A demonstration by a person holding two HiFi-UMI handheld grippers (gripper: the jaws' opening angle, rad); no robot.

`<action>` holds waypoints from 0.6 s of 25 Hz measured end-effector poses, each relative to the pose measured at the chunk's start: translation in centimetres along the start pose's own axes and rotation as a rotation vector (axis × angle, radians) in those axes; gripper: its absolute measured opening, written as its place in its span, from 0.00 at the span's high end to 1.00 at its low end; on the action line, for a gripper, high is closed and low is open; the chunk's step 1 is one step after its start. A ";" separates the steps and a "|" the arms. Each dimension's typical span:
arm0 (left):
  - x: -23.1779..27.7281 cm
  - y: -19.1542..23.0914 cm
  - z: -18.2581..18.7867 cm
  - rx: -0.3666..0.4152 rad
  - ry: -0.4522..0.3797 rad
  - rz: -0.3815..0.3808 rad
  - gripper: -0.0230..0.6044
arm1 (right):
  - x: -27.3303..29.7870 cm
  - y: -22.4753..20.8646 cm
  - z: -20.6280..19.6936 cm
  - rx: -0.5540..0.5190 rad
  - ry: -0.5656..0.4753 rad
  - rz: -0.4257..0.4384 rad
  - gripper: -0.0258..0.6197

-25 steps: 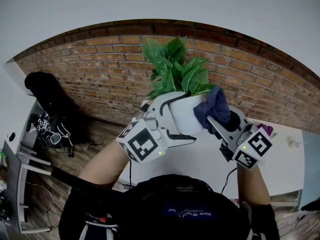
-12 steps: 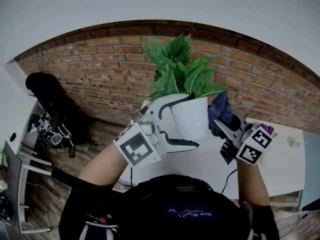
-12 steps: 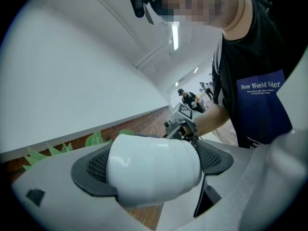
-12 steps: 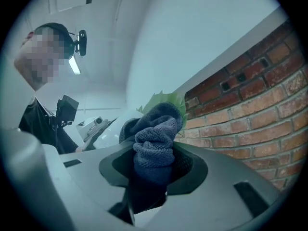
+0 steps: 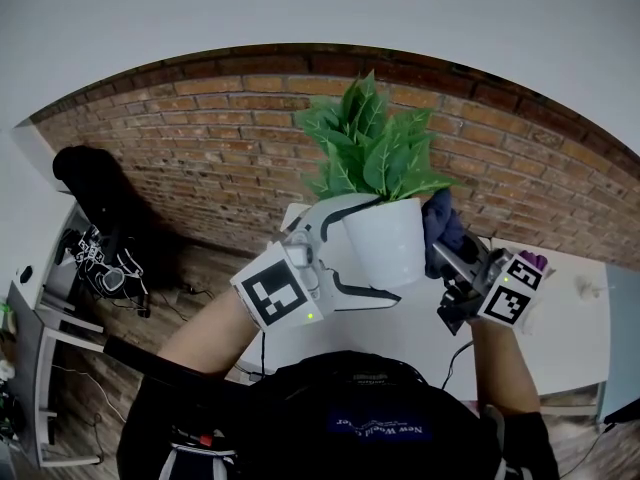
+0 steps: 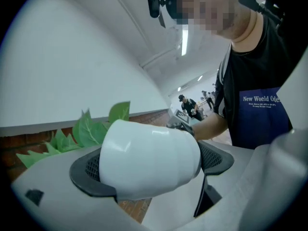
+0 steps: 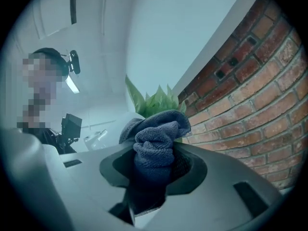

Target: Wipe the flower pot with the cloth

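My left claw [image 6: 150, 166] is clamping the flower pot [image 5: 385, 243] aloft above the desk [image 5: 560, 313], my right claw [image 7: 155, 168] pinching the cloth [image 5: 443, 228] beside it; hard wiping risks twisting the smooth pot loose

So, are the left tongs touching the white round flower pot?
Touching: the left gripper view shows the left tongs clamping the pot between dark pads.
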State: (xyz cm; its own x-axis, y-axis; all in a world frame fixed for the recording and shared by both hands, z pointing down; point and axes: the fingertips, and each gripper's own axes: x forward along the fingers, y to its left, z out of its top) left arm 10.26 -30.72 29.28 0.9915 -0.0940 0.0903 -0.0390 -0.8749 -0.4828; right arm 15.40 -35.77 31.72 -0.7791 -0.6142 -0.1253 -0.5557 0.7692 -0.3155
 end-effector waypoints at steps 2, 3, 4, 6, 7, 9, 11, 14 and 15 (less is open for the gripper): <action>0.2 -0.4 -0.1 0.005 0.002 -0.006 0.11 | 0.1 0.3 0.4 -0.033 0.004 -0.007 0.76; 0.3 -0.4 0.0 0.007 -0.001 -0.007 0.11 | 0.2 0.4 0.4 -0.055 0.015 -0.015 0.76; 0.4 -0.5 0.1 0.007 0.000 -0.006 0.10 | 0.3 0.5 0.3 -0.069 0.024 -0.020 0.76; 0.6 -0.4 0.0 0.003 0.006 -0.004 0.08 | 0.3 0.5 0.2 -0.077 0.031 -0.026 0.76; 0.7 -0.4 -0.1 0.002 0.013 -0.006 0.07 | 0.2 0.5 0.1 -0.080 0.034 -0.028 0.76; 0.7 -0.6 -0.3 0.015 0.022 -0.017 0.07 | 0.1 0.4 -0.2 -0.094 0.044 -0.029 0.76; 0.6 -0.7 -0.4 0.040 0.020 -0.027 0.08 | 0.1 0.3 -0.3 -0.119 0.052 -0.029 0.76; 0.0 -0.2 -1.0 0.043 0.038 -0.023 0.09 | -0.1 0.3 0.7 -0.190 0.048 -0.055 0.76; -0.1 0.0 -1.5 0.042 0.058 -0.021 0.09 | -0.1 0.6 1.3 -0.224 0.046 -0.064 0.76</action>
State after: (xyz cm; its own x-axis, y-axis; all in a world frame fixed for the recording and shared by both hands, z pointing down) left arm 9.99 -31.41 30.62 0.9830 -0.1041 0.1510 -0.0114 -0.8563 -0.5164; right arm 15.52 -35.45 30.37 -0.7496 -0.6584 -0.0672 -0.6511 0.7519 -0.1041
